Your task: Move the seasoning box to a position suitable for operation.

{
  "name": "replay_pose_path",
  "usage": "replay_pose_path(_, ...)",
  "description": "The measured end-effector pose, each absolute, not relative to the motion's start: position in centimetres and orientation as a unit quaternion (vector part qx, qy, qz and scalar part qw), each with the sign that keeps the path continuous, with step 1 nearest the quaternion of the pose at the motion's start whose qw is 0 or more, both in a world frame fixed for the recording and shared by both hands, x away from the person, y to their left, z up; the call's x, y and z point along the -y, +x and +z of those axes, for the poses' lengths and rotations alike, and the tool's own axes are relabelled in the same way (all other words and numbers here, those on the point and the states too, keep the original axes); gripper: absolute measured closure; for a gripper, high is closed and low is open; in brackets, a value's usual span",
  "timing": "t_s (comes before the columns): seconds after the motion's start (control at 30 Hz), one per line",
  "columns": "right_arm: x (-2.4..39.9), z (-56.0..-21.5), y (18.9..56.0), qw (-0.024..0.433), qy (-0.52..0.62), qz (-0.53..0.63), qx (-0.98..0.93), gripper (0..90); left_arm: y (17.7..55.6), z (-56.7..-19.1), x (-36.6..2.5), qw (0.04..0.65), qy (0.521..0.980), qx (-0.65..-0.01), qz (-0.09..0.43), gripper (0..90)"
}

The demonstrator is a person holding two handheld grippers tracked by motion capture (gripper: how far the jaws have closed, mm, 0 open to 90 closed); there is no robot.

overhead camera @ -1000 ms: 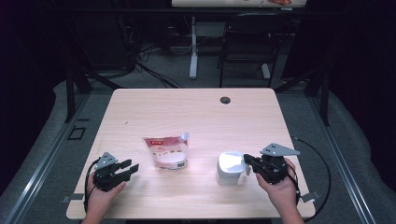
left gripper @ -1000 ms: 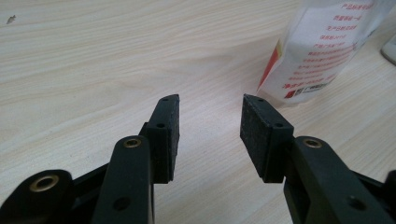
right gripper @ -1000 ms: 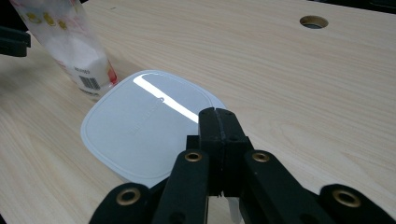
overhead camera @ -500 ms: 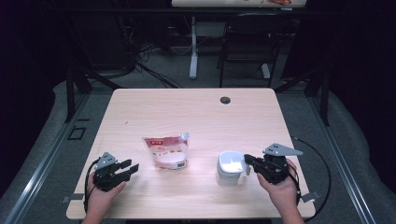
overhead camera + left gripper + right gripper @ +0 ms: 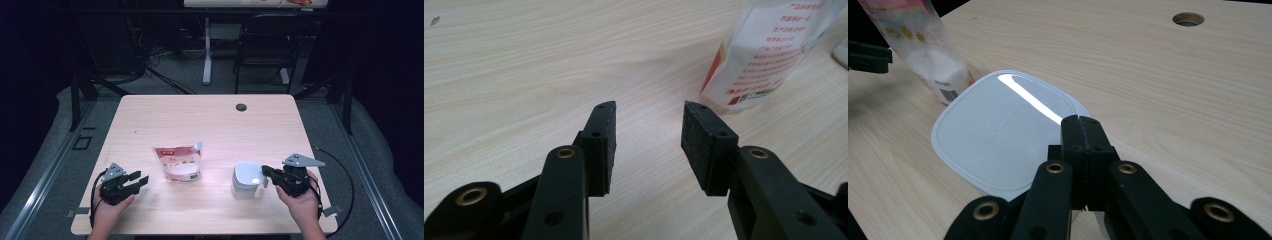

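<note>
The left gripper rested low on the table near its front left corner, held in the person's left hand. Its fingers stood apart with nothing between them, only bare wood showing in the gap. They pointed toward the pouch, which stood well apart from them, a little left of the table's middle. The pouch was white and red, with a spout at its upper right corner; in the left gripper view its printed side rose at the upper right.

The right gripper was held in the right hand near the front right of the table. Its fingers were pressed together, holding nothing, and their tips hung over the near edge of the tub; whether they touched the lid could not be told. The tub was white, with a rounded square lid that caught a streak of light. It sat just right of the pouch, the two close but apart. A round hole lay in the table near its far edge.
</note>
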State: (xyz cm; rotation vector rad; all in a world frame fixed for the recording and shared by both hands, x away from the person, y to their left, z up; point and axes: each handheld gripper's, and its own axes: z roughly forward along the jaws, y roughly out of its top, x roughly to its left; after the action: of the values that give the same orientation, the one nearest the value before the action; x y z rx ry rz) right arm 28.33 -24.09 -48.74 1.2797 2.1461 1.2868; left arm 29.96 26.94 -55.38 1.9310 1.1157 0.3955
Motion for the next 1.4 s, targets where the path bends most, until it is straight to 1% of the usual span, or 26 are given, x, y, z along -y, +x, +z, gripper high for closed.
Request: replay_pose_path(1.4,24.32,-48.92,28.30,0.163,0.452,0.455,-0.750,90.0,30.00,-55.51,-26.81,0.426,0.771,-0.447,0.158,57.5)
